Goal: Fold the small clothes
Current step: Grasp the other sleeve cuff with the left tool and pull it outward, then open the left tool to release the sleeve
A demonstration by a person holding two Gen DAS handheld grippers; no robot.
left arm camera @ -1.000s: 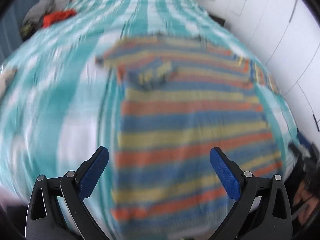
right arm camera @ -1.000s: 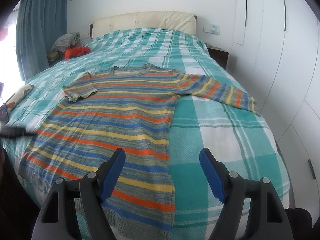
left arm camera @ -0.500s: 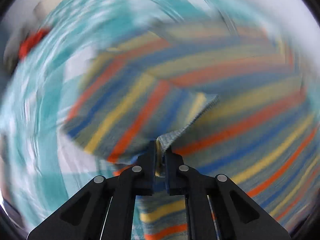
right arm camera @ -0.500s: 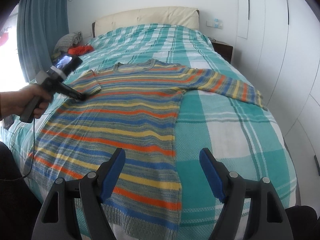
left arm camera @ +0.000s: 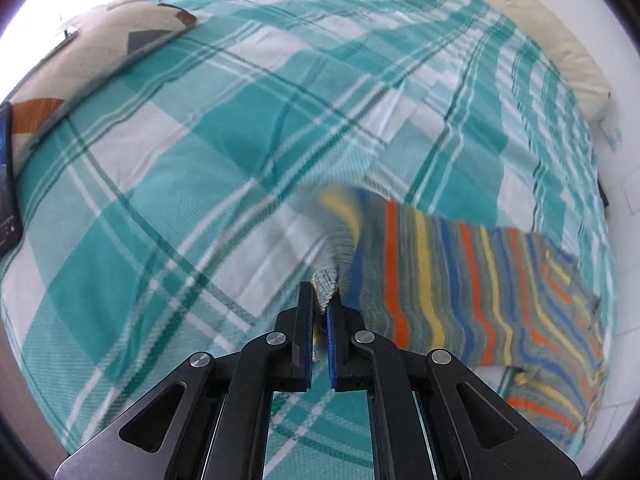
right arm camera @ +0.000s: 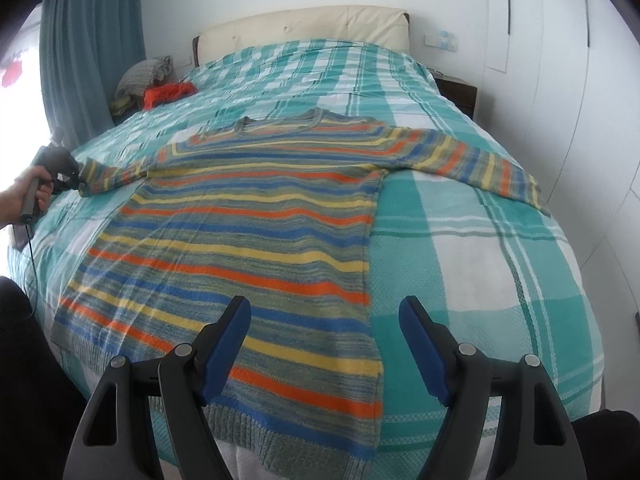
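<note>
A striped knit sweater [right arm camera: 248, 232] in blue, orange, yellow and grey lies flat, front up, on the bed. My left gripper [left arm camera: 320, 300] is shut on the cuff of its left sleeve [left arm camera: 440, 272], which is stretched out sideways from the body. The right wrist view shows that left gripper [right arm camera: 76, 178], held by a hand [right arm camera: 24, 196], at the bed's left side. The right sleeve [right arm camera: 480, 164] lies spread out toward the right. My right gripper [right arm camera: 324, 328] hovers open over the hem's right side, with nothing between its fingers.
The bed has a teal and white plaid cover [right arm camera: 460, 240]. A patterned beige pillow [left arm camera: 80, 48] and a dark device [left arm camera: 6, 184] lie at its left edge. A red garment [right arm camera: 168, 94] sits near the cream headboard [right arm camera: 304, 28]. White wardrobe doors [right arm camera: 560, 80] stand on the right.
My left gripper went from open to shut on the folded-in left sleeve's cuff and pulled it outward to the left, unfolding it. The right gripper stayed put.
</note>
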